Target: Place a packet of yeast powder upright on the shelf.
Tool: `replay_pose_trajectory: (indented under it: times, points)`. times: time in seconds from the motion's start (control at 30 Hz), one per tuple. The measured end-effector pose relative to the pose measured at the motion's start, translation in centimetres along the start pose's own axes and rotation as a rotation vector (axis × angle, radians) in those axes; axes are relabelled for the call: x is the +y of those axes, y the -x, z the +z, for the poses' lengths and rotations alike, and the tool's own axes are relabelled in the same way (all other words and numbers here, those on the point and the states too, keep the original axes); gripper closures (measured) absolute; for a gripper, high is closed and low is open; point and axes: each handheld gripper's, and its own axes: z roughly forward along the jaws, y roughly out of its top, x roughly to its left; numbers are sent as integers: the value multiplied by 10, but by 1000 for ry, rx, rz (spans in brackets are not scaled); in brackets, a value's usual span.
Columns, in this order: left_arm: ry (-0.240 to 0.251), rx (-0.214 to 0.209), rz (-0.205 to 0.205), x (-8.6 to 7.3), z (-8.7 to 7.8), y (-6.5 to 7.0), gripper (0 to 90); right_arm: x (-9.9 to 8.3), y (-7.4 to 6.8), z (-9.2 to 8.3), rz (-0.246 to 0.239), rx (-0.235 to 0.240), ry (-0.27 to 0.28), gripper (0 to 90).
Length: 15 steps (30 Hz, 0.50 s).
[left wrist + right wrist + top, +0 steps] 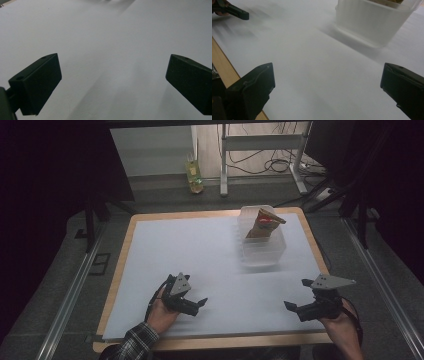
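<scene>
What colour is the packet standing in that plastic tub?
Mostly brown with a red patch near its top; the packet in the clear tub shows best in the high view.

The wood-edged tabletop point(116, 285) carries a smooth, matt white sheet. The ribbed translucent plastic tub point(263, 250) looks frosted, holding a crinkled brown paper packet point(262, 224). Each matt black plastic claw point(201, 303) bears a dull grey plate.

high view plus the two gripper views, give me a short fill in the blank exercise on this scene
1. The brown packet stands inside the clear plastic ____ on the white table top.
2. The fingers of the left gripper stand ____, with nothing between them.
3. The container lies closer to the ____ gripper.

Missing words: container; open; right
</scene>
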Motion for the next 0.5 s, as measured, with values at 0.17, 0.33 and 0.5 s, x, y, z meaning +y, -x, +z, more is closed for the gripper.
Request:
replay_pose_trajectory:
  times: [0.17, 0.33, 0.5]
  points:
    - [-7, -5, 4, 0, 1, 0, 3, -11, 2, 1, 12, -14, -6, 0]
    - [-17, -6, 9, -1, 2, 0, 2, -24, 5, 4, 39, -33, -3, 0]
    - [-25, -5, 7, -2, 3, -1, 0, -34, 9, 11, 44, -48, -69, 0]
